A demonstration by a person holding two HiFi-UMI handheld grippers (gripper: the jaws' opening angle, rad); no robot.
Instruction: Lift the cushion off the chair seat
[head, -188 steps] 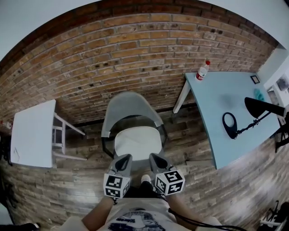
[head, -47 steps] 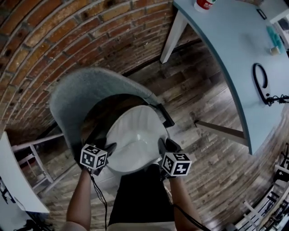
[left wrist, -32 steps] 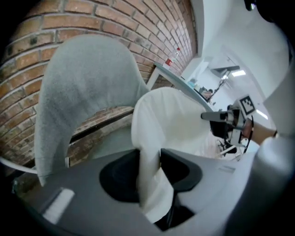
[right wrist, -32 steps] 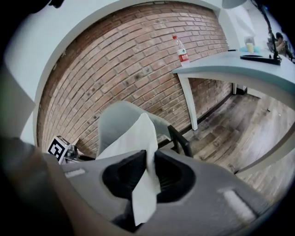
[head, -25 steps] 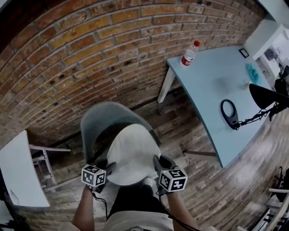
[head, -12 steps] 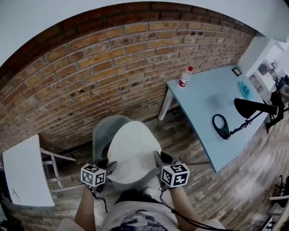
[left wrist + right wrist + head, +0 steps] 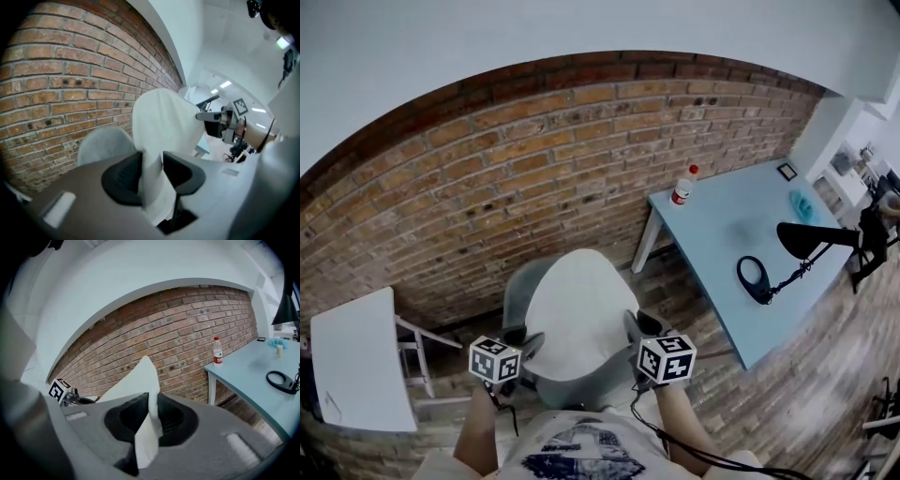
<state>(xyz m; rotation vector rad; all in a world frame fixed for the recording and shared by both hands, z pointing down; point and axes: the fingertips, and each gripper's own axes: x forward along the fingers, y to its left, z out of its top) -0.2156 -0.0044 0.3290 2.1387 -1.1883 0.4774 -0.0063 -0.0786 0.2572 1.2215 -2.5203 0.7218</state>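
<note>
**Cushion pinched at both edges, above the chair**

**Head view.** The white cushion [image 7: 578, 314] hangs between the two tools. The left gripper [image 7: 530, 343] grips its edge at 8 o'clock and the right gripper [image 7: 631, 324] grips its edge at 3 o'clock. The grey chair [image 7: 519, 287] shows behind the cushion, its backrest emerging at 10 o'clock and its seat rim at 6 o'clock. A pale blue table [image 7: 727, 234] stands at 2 o'clock of the cushion and carries a bottle [image 7: 682, 187] and a black lamp [image 7: 807, 240]. A white side table [image 7: 352, 370] lies at 9 o'clock. The brick wall [image 7: 516, 169] fills the 12 o'clock band.

**Left gripper view.** The jaws of the left gripper [image 7: 152, 174] are closed onto the cushion [image 7: 161, 124], and a fold of it is squeezed between the black pads. The cushion rises towards 12 o'clock, clear of the chair [image 7: 104, 144], which sits at 9 o'clock of the jaws. The right gripper [image 7: 220, 123] meets the far edge of the cushion at 2 o'clock.

**Right gripper view.** The jaws of the right gripper [image 7: 151, 416] are nearly together and pinch a thin flap of the cushion [image 7: 133, 380]. The cushion spreads away towards 10 o'clock, where the marker cube [image 7: 57, 391] of the left gripper shows. The bottle [image 7: 217, 351] and the table [image 7: 258, 376] lie at 2 to 3 o'clock, before the brick wall [image 7: 178, 329].
</note>
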